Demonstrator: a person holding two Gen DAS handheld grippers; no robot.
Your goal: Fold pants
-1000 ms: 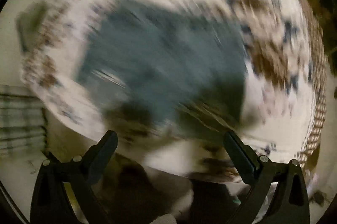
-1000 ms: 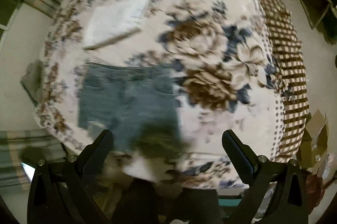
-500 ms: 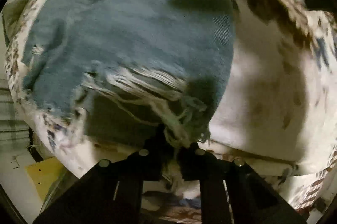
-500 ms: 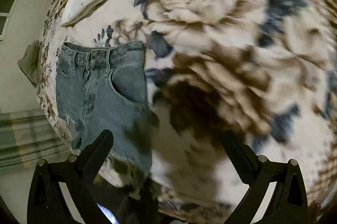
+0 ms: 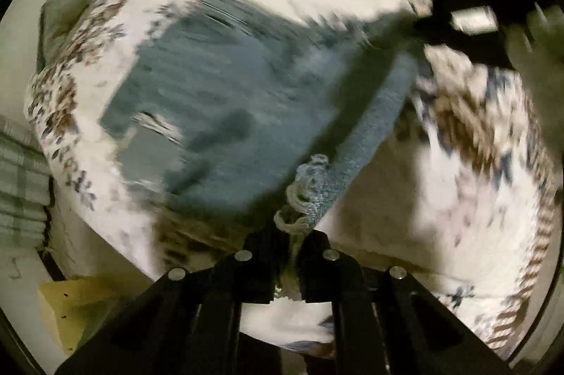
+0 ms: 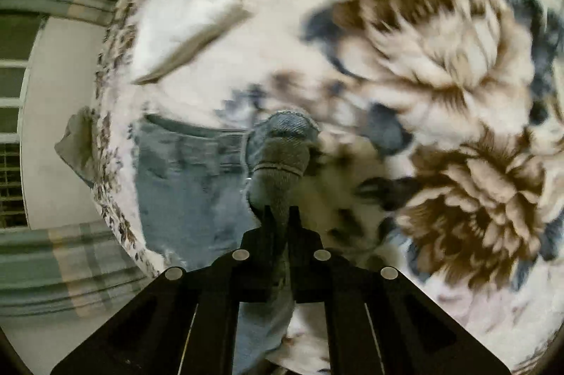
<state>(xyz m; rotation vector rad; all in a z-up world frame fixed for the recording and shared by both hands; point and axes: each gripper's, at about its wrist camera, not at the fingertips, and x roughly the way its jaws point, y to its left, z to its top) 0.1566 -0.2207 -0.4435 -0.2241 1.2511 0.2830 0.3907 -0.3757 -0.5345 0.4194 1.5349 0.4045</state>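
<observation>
Left wrist view: one pair of pants (image 5: 225, 100) — short, faded blue denim with a frayed hem — lies on the floral bed (image 5: 458, 198), one side lifted in a ridge. The left tool (image 5: 294, 234) is clamped on the frayed hem corner; the right tool (image 6: 280, 216) pinches the waistband corner. Two tools, one white cloth (image 6: 197, 12) lying beyond the pants — blur hides the finer detail

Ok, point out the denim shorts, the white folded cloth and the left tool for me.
denim shorts (image 6: 183, 184), right wrist view, flat front panel
white folded cloth (image 6: 197, 5), right wrist view, its top face
left tool (image 5: 294, 241), left wrist view, between its tips, clamping the frayed hem
</observation>
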